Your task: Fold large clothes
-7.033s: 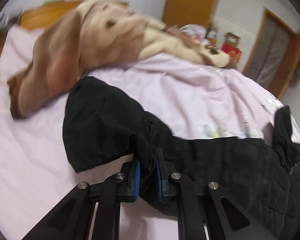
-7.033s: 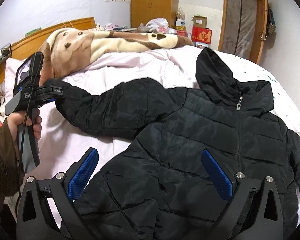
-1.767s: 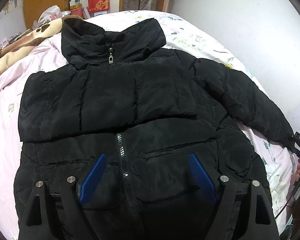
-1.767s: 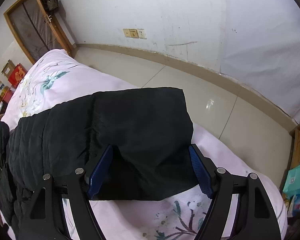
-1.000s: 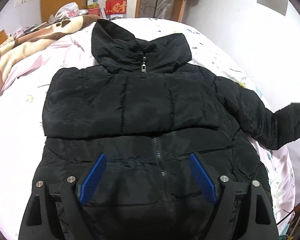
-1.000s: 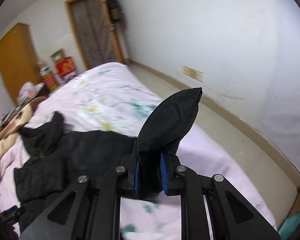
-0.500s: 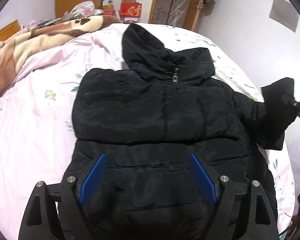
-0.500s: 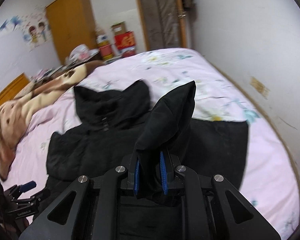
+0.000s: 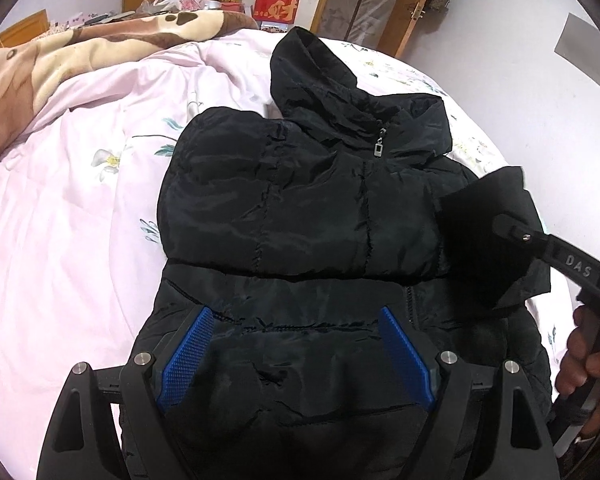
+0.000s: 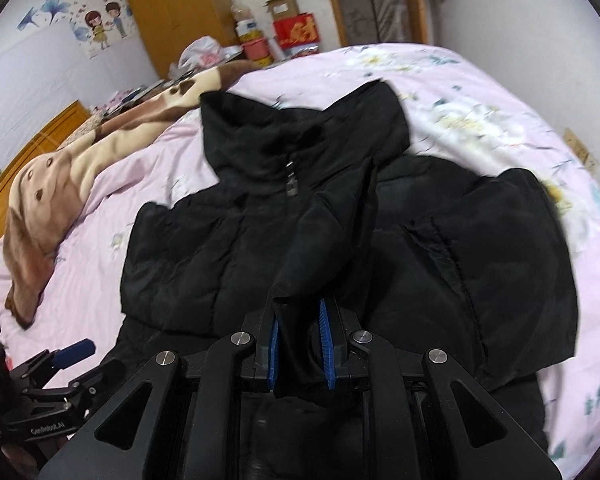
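A black hooded puffer jacket [image 9: 300, 208] lies front up on the pink floral bed sheet [image 9: 60, 208], hood toward the far end. One sleeve is folded flat across its chest. My left gripper [image 9: 296, 354] hovers open over the jacket's lower front, with nothing between its blue pads [image 9: 188, 352]. My right gripper [image 10: 300, 346] is shut on the cuff of the other sleeve [image 10: 332, 224] and holds it lifted over the jacket's body [image 10: 204, 240]. In the left wrist view that cuff [image 9: 484, 216] hangs from the right gripper [image 9: 508, 230] at the jacket's right side. A hand [image 9: 588, 364] grips its handle.
A brown and cream paw-print blanket [image 9: 60, 52] is bunched at the far left of the bed. A wooden headboard [image 10: 40, 140], a wardrobe [image 10: 172, 8] and a red box [image 9: 278, 8] stand beyond it. The bed's edge and a white wall lie to the right.
The right gripper has swung the held cuff from beyond the bed's edge inward over the jacket's body. The left gripper has drifted sideways over the jacket's lower front and stays open.
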`<act>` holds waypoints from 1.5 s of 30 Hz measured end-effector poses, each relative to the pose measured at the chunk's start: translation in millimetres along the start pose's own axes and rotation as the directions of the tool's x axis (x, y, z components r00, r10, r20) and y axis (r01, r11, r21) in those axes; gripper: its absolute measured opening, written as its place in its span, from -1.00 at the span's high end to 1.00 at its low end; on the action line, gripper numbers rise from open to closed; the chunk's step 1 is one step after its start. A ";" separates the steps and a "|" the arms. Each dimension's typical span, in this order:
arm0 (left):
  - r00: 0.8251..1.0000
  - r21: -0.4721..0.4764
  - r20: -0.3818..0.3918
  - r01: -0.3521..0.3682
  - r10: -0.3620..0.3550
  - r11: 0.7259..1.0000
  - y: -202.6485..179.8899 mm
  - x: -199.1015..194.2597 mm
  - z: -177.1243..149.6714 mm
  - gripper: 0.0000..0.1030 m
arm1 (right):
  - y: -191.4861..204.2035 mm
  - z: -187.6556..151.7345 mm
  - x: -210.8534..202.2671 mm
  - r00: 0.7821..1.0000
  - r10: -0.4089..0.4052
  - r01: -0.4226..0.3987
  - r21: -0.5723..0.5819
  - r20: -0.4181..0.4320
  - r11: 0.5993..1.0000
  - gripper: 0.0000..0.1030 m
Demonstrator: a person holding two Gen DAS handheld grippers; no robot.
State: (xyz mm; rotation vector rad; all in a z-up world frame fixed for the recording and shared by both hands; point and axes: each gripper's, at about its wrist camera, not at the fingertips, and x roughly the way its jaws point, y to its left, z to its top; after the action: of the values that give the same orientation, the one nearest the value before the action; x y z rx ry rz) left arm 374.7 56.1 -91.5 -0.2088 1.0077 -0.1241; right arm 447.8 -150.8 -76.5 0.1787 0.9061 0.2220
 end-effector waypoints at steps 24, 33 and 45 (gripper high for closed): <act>0.991 -0.061 -0.040 0.129 -0.131 0.990 -30.2 32.0 20.7 -0.69 | -32.3 -11.8 -52.8 0.985 0.122 -0.136 0.111 0.121 0.984 -0.40; 0.995 -0.055 -0.089 0.048 -0.053 0.997 -61.3 86.5 29.8 -0.68 | -71.3 -38.9 -57.0 0.994 -0.058 0.046 0.133 0.094 0.990 -0.40; 0.997 0.060 0.022 0.071 -0.072 0.996 -85.1 45.4 36.9 0.79 | -91.4 -46.1 -58.0 0.992 -0.086 0.067 0.186 0.096 0.980 -0.40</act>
State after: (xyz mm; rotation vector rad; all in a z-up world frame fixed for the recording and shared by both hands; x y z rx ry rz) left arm 429.4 -31.5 -90.2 -0.1920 0.9717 -0.2161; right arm 387.1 -251.4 -83.0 0.3219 0.8279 0.0570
